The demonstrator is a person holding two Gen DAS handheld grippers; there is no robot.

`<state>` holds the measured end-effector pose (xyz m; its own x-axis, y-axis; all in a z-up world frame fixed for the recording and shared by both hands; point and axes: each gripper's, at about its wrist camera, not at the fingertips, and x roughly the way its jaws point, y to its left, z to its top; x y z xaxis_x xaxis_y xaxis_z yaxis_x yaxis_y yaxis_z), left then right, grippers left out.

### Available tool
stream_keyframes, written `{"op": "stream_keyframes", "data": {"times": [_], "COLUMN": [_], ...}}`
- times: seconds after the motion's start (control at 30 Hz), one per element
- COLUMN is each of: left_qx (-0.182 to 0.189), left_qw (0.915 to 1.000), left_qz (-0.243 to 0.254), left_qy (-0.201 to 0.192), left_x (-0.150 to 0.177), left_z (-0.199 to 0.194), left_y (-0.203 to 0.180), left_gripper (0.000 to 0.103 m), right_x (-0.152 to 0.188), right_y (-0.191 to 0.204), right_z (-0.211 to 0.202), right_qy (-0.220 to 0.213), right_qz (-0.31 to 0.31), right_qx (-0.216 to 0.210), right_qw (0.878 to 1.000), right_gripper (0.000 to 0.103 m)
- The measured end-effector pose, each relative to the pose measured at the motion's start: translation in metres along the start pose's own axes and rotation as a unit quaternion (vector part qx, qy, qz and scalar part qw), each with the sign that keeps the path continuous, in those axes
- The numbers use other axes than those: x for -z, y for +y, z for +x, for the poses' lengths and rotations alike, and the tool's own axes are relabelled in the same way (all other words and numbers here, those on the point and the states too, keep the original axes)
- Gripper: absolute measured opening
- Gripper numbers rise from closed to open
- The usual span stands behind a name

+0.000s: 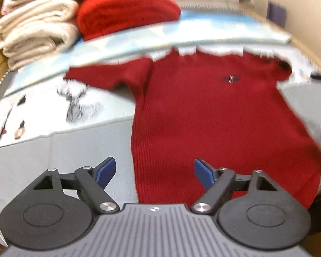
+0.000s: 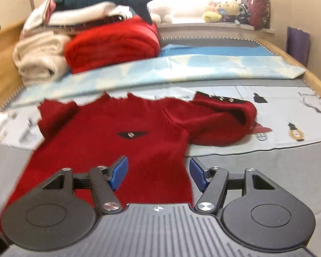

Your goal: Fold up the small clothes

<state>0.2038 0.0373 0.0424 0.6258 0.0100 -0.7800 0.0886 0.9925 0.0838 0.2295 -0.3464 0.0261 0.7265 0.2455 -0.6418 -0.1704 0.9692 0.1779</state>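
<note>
Lying flat on the bed (image 2: 267, 150), front up, the red sweater (image 1: 214, 115) has its collar toward the far side and its hem nearest you. Both tools hover at the hem with jaws apart and nothing in them: your left tool (image 1: 154, 171) straddles the sweater's left edge, your right tool (image 2: 158, 171) its right edge. The knit looks thick, soft and limp, so it will likely sag and drag rather than hold a crease; pinch through both layers at a side seam or sleeve cuff, not the loose middle. One sleeve (image 2: 222, 120) is bunched back on itself and probably needs spreading first. The printed grey bedcover should give under pressure, so press lightly. Beyond the collar lies a blue blanket (image 2: 182, 68), then a folded red knit (image 2: 113, 45) and cream towels (image 2: 38, 57); plush toys (image 2: 226, 10) sit on the sill.
</note>
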Motion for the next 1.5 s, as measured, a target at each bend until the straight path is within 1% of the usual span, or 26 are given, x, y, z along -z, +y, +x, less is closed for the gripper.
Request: {"op": "stream_keyframes", "data": {"times": [0.1,0.2,0.23,0.33,0.4,0.47,0.5,0.6,0.67,0.73,0.77,0.8,0.83,0.9,0.93,0.97,1.0,1.03,1.07,1.13,1.2,1.3,1.37,1.43,1.47,1.5], "left_qx": [-0.005,0.0,0.001,-0.004,-0.007,-0.005,-0.004,-0.007,-0.007,0.001,0.002,0.003,0.004,-0.003,-0.007,-0.005,-0.006,-0.014,-0.021,-0.018,-0.017,-0.028,-0.027,-0.027,-0.029,-0.029], "left_qw": [0.9995,0.9987,0.9984,0.9965,0.9956,0.9959,0.9966,0.9991,0.9996,0.9994,0.9988,0.9979,0.9968,0.9945,0.9928,0.9914,0.9906,0.9897,0.988,0.9823,0.9762,0.9701,0.9647,0.9611,0.9594,0.957], "left_qz": [-0.023,-0.029,-0.025,-0.013,-0.013,-0.016,-0.016,-0.007,-0.01,-0.027,-0.04,-0.057,-0.075,-0.104,-0.12,-0.131,-0.137,-0.142,-0.153,-0.186,-0.216,-0.241,-0.262,-0.275,-0.28,-0.289], "left_qy": [-0.022,-0.042,-0.051,-0.083,-0.092,-0.089,-0.081,-0.042,-0.027,-0.023,-0.027,-0.03,-0.027,0.001,0.007,0.001,-0.008,-0.012,-0.012,-0.005,-0.002,0.007,0.013,0.009,0.007,0.005], "left_x": [-0.014,-0.035,-0.044,-0.069,-0.082,-0.093,-0.098,-0.111,-0.115,-0.12,-0.12,-0.119,-0.116,-0.115,-0.117,-0.12,-0.122,-0.125,-0.126,-0.127,-0.126,-0.122,-0.118,-0.116,-0.116,-0.116], "left_z": [-0.028,-0.048,-0.048,-0.055,-0.051,-0.036,-0.026,0.016,0.045,0.072,0.083,0.094,0.105,0.126,0.132,0.133,0.135,0.137,0.14,0.148,0.16,0.18,0.192,0.202,0.207,0.212], "left_y": [-0.001,-0.006,-0.003,-0.012,-0.016,-0.018,-0.019,-0.018,-0.011,0.003,0.011,0.02,0.03,0.048,0.057,0.065,0.073,0.081,0.089,0.107,0.123,0.138,0.147,0.155,0.159,0.162], "left_gripper": [0.088,0.089,0.09,0.092,0.092,0.092,0.092,0.092,0.092,0.092,0.087,0.076,0.068,0.028,0.023,0.021,0.019,0.018,0.018,0.018,0.018,0.018,0.018,0.018,0.018,0.018], "right_x": [-0.003,-0.002,-0.001,0.0,0.0,-0.001,-0.001,-0.002,-0.004,-0.006,-0.008,-0.01,-0.011,-0.014,-0.016,-0.018,-0.021,-0.024,-0.029,-0.046,-0.068,-0.096,-0.103,-0.097,-0.092,-0.089], "right_y": [0.006,0.011,0.011,0.011,0.008,0.006,0.007,0.011,0.014,0.016,0.017,0.019,0.021,0.026,0.028,0.03,0.031,0.034,0.037,0.047,0.06,0.081,0.092,0.099,0.101,0.105], "right_z": [-0.002,0.001,0.002,-0.004,-0.003,0.0,0.003,0.011,0.016,0.02,0.022,0.024,0.025,0.027,0.028,0.031,0.035,0.039,0.042,0.049,0.054,0.065,0.077,0.094,0.105,0.119], "right_qy": [-0.011,-0.014,-0.014,-0.011,-0.011,-0.004,-0.001,0.0,0.0,0.002,0.003,0.003,0.002,-0.002,-0.001,0.0,0.004,0.009,0.011,0.011,-0.001,-0.034,-0.052,-0.067,-0.058,-0.035], "right_qz": [-0.008,-0.026,-0.034,-0.051,-0.053,-0.049,-0.049,-0.058,-0.058,-0.055,-0.055,-0.057,-0.061,-0.071,-0.077,-0.08,-0.081,-0.082,-0.083,-0.08,-0.07,-0.062,-0.056,-0.049,-0.048,-0.043], "right_qx": [-0.011,-0.023,-0.023,-0.013,-0.003,0.003,0.005,0.017,0.022,0.027,0.03,0.032,0.032,0.03,0.03,0.03,0.033,0.04,0.048,0.062,0.054,0.025,0.01,-0.003,-0.002,0.003], "right_qw": [1.0,0.999,0.999,0.999,0.999,0.999,0.999,0.998,0.998,0.998,0.998,0.998,0.998,0.997,0.997,0.996,0.996,0.996,0.995,0.995,0.996,0.997,0.997,0.997,0.997,0.998], "right_gripper": [0.066,0.067,0.067,0.067,0.066,0.062,0.059,0.054,0.051,0.046,0.045,0.043,0.043,0.043,0.042,0.042,0.036,0.028,0.025,0.017,0.017,0.017,0.017,0.017,0.017,0.021]}}
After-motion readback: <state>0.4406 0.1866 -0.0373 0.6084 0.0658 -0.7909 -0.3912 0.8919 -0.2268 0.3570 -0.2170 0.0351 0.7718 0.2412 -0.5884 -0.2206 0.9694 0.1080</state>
